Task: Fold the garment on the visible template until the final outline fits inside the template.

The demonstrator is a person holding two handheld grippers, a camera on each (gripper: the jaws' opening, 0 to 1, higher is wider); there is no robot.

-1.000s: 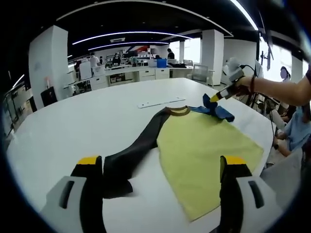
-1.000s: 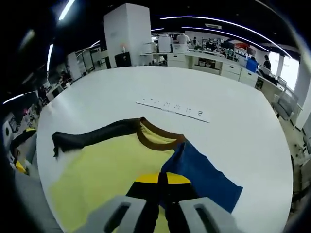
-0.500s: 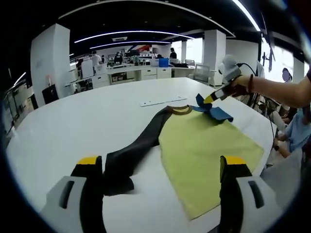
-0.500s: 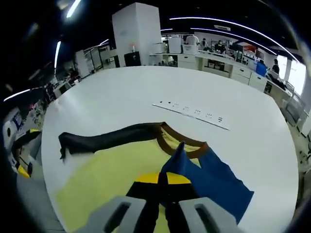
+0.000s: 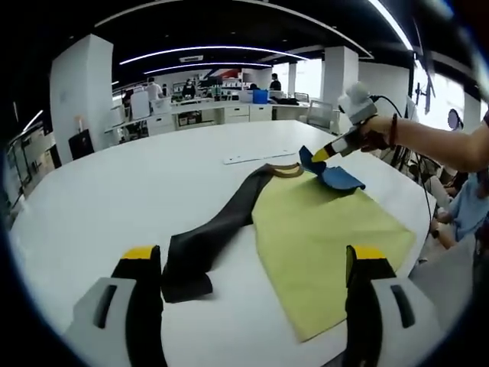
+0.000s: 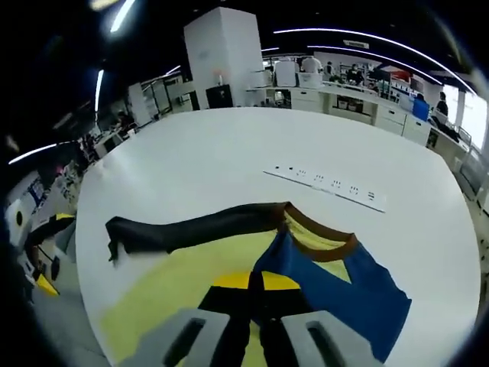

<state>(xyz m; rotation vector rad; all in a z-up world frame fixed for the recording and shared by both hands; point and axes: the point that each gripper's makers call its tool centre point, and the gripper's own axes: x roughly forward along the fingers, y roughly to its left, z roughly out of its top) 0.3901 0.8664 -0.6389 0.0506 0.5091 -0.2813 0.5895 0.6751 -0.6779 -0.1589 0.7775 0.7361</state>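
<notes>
A shirt with a yellow body point(image 5: 321, 229), a long black sleeve point(image 5: 214, 237), a brown collar point(image 5: 284, 170) and a blue sleeve point(image 5: 330, 174) lies on the white table point(image 5: 114, 191). My right gripper point(image 6: 256, 281) is shut on the blue sleeve point(image 6: 344, 283), holding its edge lifted over the yellow body point(image 6: 176, 290) near the collar point(image 6: 321, 237). It shows in the left gripper view as the right gripper point(image 5: 321, 153), held by a hand point(image 5: 374, 134). My left gripper point(image 5: 254, 256) stands open at the near table edge, the black sleeve's cuff between its fingers but untouched.
A white strip with dark marks point(image 6: 328, 183) lies flat on the table beyond the collar. The table's rim curves close at the right point(image 5: 416, 222), where a seated person point(image 5: 466, 206) is. Desks and pillars stand far behind.
My right gripper has lifted the blue sleeve higher and carried it inward toward the collar, over the yellow body. The left gripper has stayed open and in place.
</notes>
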